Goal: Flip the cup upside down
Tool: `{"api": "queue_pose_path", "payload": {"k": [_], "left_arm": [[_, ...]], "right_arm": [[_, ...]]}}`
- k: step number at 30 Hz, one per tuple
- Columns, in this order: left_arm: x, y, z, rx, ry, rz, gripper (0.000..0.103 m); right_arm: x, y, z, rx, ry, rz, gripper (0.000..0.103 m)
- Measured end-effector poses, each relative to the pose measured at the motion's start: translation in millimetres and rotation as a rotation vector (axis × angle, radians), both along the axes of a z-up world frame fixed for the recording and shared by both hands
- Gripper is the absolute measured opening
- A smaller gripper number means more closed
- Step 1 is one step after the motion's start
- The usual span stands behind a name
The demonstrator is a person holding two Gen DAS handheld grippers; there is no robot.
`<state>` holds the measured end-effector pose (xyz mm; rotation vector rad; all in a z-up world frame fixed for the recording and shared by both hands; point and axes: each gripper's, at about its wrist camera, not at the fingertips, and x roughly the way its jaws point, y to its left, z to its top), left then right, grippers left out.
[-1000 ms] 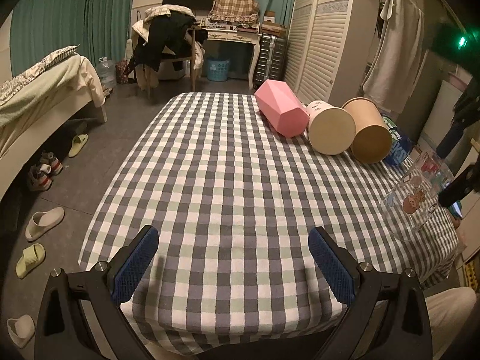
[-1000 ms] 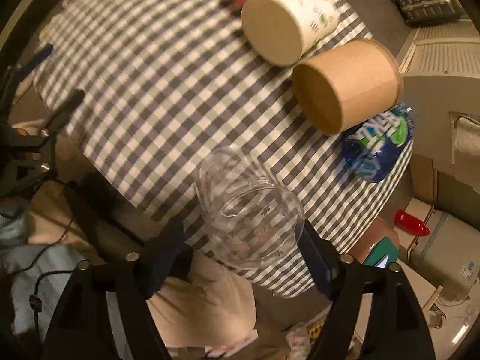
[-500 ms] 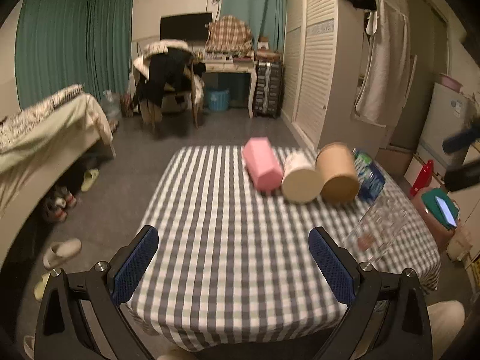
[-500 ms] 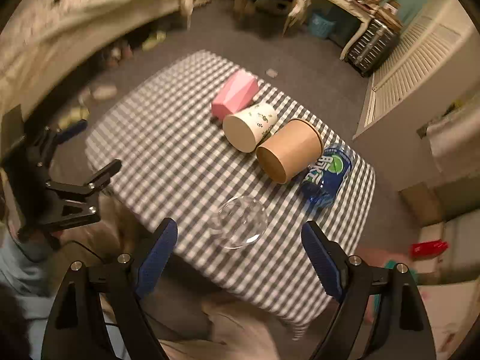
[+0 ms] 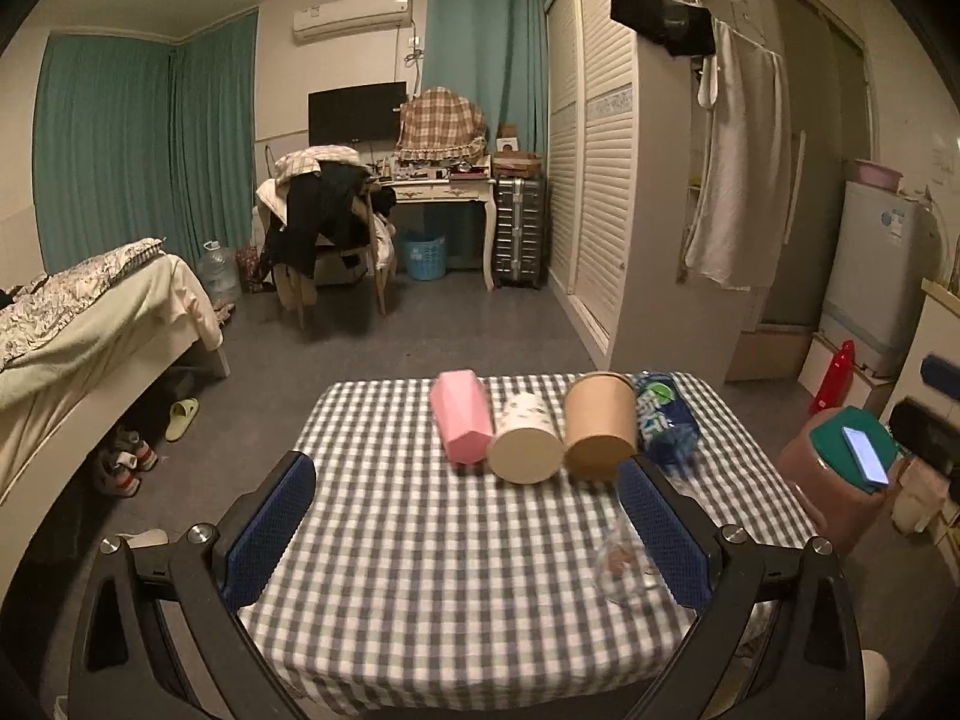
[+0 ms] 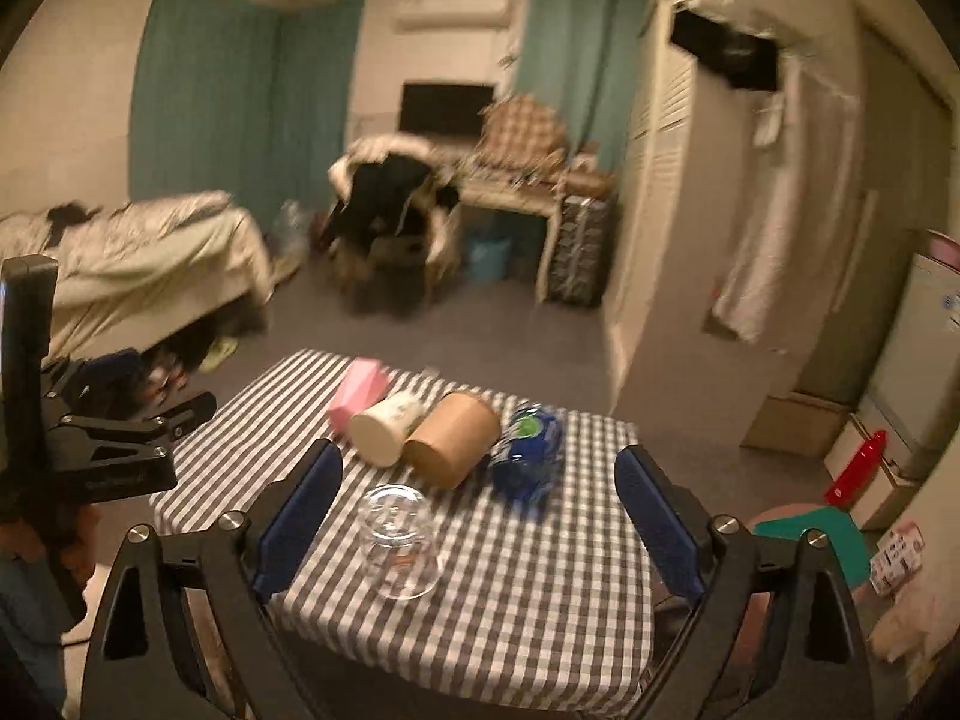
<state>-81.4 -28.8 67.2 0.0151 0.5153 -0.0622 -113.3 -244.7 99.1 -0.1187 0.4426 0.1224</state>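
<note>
Right gripper [image 6: 477, 516] stood wide open and empty, raised back from the table [image 6: 540, 618], its blue pads framing the lower half of its own view. Between them, lower centre-left of that frame and closer to the left pad, the clear cup [image 6: 399, 546] sat on the checked cloth with its wider rim down and its base up, so its long axis ran vertical and the flip looked done. It stood clear of both pads, nothing touching it.

Left gripper [image 5: 465, 525] was likewise wide open, holding nothing. In its view the cup [image 5: 624, 558] showed only as a faint glassy smear at lower right, partly behind the right pad, so its pose could not be read there.

Behind the cup, toward mid-frame, lay a pink cup [image 6: 358, 397], a white cup [image 6: 384, 427], a brown cup [image 6: 451, 447] and a blue bottle [image 6: 528, 459], all on their sides. The right gripper seemed the nearer one, with the cup ahead of it and below.
</note>
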Motion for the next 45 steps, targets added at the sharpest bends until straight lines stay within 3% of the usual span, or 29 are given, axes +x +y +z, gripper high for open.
{"api": "queue_pose_path", "payload": {"k": [4,6,10,16,45], "left_arm": [[-10,-10,-9,0.017,0.008,0.006,0.103],[-15,-11,-16,0.024,0.011,0.02,0.103],[-25,-10,-34,0.027,0.021,0.049,0.103],[-38,-5,-51,0.029,0.023,0.076,0.103],[-36,-17,-55,0.01,0.039,0.03,0.103]], "right_arm": [[-16,-8,-19,0.06,-0.012,-0.031,0.096],[-21,-6,-33,0.069,-0.021,-0.045,0.103],[-28,-4,-57,0.043,-0.041,-0.061,0.103],[-23,-5,-84,0.058,0.003,-0.079,0.103],[-2,-9,-93,0.054,0.042,-0.143,0.103]]}}
